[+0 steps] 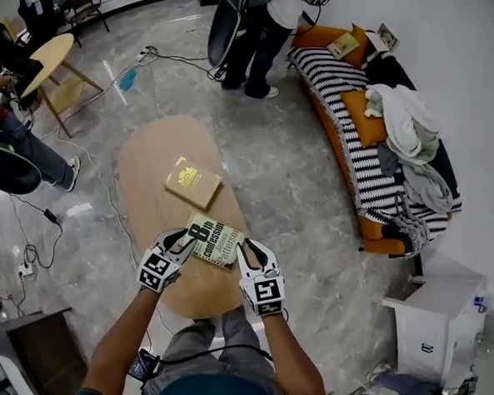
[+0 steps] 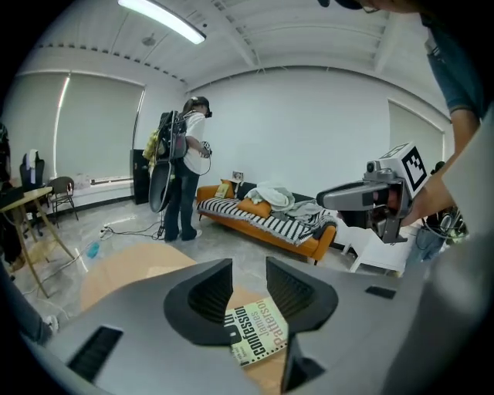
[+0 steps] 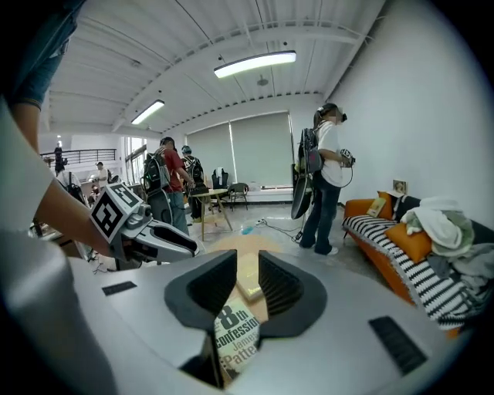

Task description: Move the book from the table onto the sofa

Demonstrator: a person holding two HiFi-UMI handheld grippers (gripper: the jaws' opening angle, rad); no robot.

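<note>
A pale paperback book (image 1: 215,239) with "8th Confession" on its cover lies near the close end of the oval wooden table (image 1: 149,161). My left gripper (image 1: 180,245) is at the book's near left corner and my right gripper (image 1: 248,253) at its near right corner. In the left gripper view the jaws (image 2: 248,270) stand apart and the book (image 2: 258,332) shows below the gap. The right gripper (image 3: 247,266) also has a gap, with the book (image 3: 231,339) under it. Neither pair of pads visibly presses on it. The orange striped sofa (image 1: 358,157) stands at the right.
A second, tan book (image 1: 193,183) lies farther along the table. Clothes (image 1: 410,127) and cushions are piled on the sofa. A person (image 1: 257,34) stands near its far end, and another sits at the left (image 1: 25,145). Cables cross the floor; a white cabinet (image 1: 440,321) stands at the right.
</note>
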